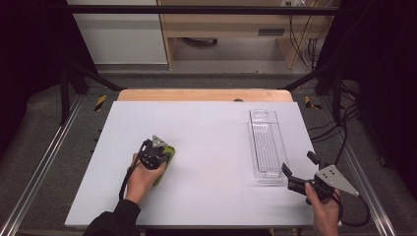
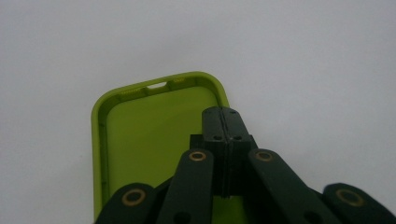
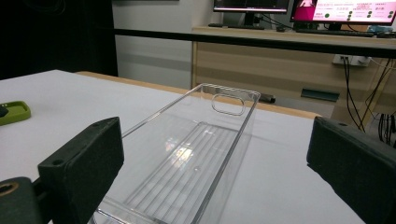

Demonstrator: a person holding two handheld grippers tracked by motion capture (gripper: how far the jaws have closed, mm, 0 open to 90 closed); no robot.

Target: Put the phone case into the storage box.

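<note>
— High view: green phone case (image 1: 164, 164) lies hollow-up, left on the desk (image 1: 206, 142); left gripper (image 1: 156, 158) jaws are closed together over its right wall, maybe pinching it.

— Right gripper (image 1: 298, 172) gapes empty by the clear tray (image 1: 265, 145), likely steadying it.

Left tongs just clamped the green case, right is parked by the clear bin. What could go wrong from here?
1. The left tongs pinch only one thin side wall of the green phone case; it could flex, swing or slip when lifted.
2. The open right tongs sit beside the near end of the clear bin; a bump could shove it.
</note>
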